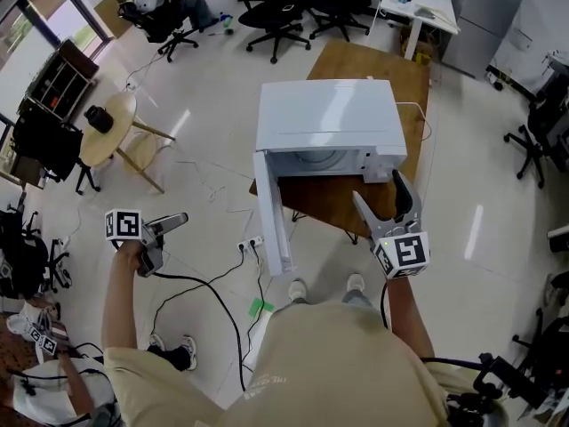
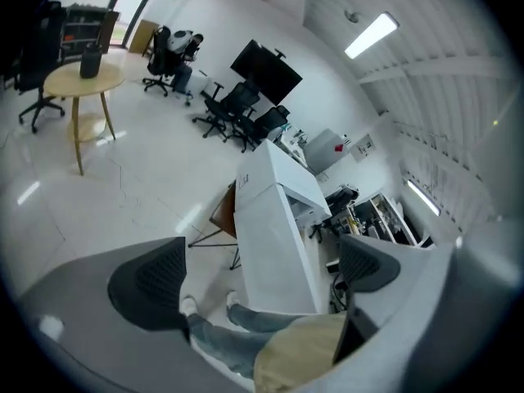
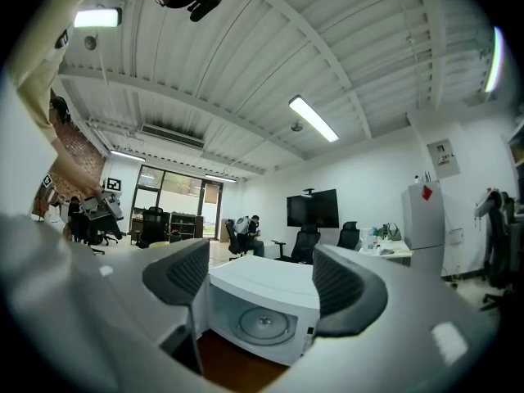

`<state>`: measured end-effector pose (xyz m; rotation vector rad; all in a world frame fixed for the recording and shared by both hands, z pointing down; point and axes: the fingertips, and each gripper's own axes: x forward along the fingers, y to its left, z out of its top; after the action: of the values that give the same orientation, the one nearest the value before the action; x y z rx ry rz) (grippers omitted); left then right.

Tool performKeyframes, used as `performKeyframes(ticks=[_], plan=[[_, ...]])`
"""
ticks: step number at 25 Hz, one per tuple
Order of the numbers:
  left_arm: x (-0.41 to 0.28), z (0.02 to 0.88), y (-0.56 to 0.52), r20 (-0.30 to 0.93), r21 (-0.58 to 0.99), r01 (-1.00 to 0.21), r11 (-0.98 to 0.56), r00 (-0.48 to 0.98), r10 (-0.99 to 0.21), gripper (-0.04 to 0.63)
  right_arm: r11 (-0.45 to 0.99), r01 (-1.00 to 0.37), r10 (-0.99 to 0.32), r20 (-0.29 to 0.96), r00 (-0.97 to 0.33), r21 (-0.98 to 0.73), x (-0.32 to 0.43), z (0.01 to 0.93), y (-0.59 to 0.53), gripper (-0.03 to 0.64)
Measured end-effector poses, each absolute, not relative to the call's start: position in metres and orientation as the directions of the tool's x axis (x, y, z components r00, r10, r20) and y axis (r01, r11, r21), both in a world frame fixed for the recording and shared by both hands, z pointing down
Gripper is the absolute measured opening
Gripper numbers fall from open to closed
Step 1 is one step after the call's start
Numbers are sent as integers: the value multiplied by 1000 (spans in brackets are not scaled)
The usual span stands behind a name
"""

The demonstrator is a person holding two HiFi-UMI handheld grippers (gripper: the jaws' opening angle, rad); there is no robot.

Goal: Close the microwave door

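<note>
Your left gripper point(image 1: 178, 222) hangs well left of the microwave door point(image 1: 274, 212), jaws spread wide and empty. Your right gripper point(image 1: 378, 192) sits near the microwave point(image 1: 324, 114), at its front right, jaws apart with nothing in them too. It's a white box on a small wooden table point(image 1: 356, 65) over a glossy pale floor point(image 1: 204, 87), office chairs point(image 1: 276, 12) behind, door swung out toward you.

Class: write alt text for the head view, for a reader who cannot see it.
A white microwave stands on a wooden table with its door swung open. The left gripper hangs left of the door, the right gripper before the cavity; both are open and empty.
</note>
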<state>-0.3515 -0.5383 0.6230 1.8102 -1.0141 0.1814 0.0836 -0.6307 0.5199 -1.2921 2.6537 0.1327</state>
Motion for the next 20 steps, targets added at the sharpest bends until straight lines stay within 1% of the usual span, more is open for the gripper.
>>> performKeyframes(ticks=[2,5,7,10,13,18,20], plan=[[-336,631,-542,539,723,-679,-123,667,-514,573,607,-795,-781,-197,-592,-17,90,520,-640,383],[-306,642,-550,524,750,-648,-136,706,-477,520,593,-805,-796,-180,-579,-34,99,522,-648,382],[-278,652,-553,511,758,-627,-177,741,-435,481,590,-806,-798,-179,-575,-41,101,521,-652,383],[-228,674,-552,520,751,-612,-248,780,-350,462,580,-814,-807,-170,-566,-39,106,521,-658,382],[-190,690,-555,507,768,-588,-253,800,-319,392,572,-819,-811,-165,-561,-28,108,519,-660,382],[-167,708,-572,487,789,-577,-211,797,-358,234,554,-832,-829,-111,-548,-38,118,523,-658,382],[-162,715,-574,500,789,-585,-189,789,-357,199,540,-841,-836,-138,-531,-38,125,519,-659,382]])
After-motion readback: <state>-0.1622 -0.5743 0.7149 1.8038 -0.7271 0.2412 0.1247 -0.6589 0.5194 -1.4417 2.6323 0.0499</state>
